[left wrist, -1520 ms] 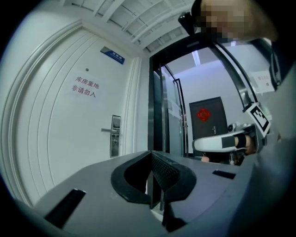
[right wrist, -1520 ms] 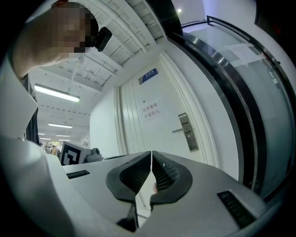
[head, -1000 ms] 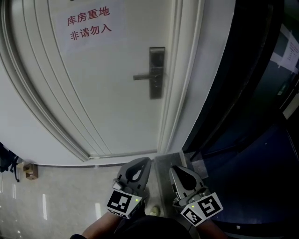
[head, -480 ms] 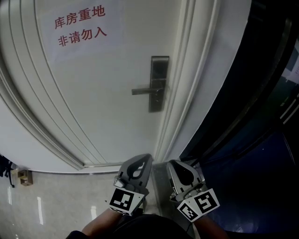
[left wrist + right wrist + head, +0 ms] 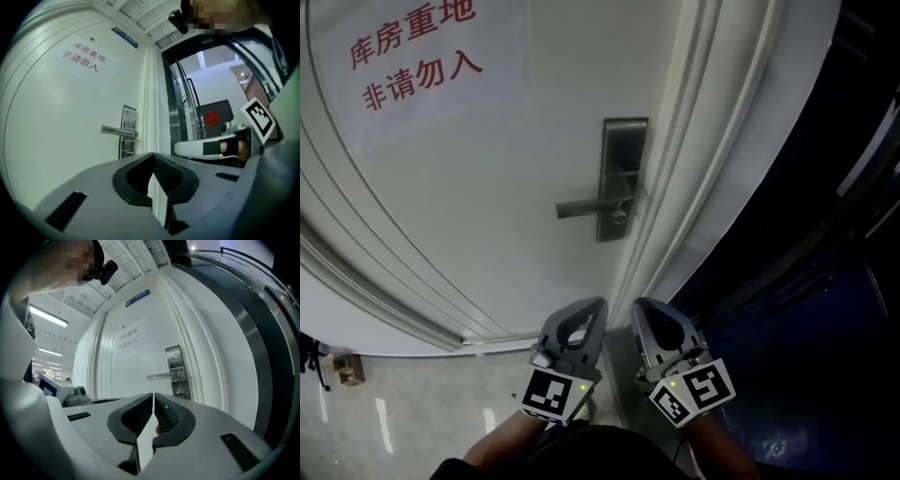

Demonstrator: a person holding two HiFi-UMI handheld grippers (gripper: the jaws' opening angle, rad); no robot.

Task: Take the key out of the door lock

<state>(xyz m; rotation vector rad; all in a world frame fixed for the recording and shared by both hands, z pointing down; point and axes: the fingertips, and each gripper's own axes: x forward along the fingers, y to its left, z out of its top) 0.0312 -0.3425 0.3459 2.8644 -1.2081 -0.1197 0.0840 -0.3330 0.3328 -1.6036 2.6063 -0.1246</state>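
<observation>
I've got the left gripper [image 5: 589, 309] and right gripper [image 5: 645, 307] both clenched on nothing, side by side and well short of the door [image 5: 487, 187], with the key [image 5: 620, 217] in the lock plate [image 5: 624, 141] just under the lever handle [image 5: 581, 206].

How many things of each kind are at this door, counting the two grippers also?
Grippers: 2 (left gripper, right gripper)
Door: 1
Lever handle: 1
Lock plate: 1
Key: 1
Paper notice: 1
Total: 7
</observation>
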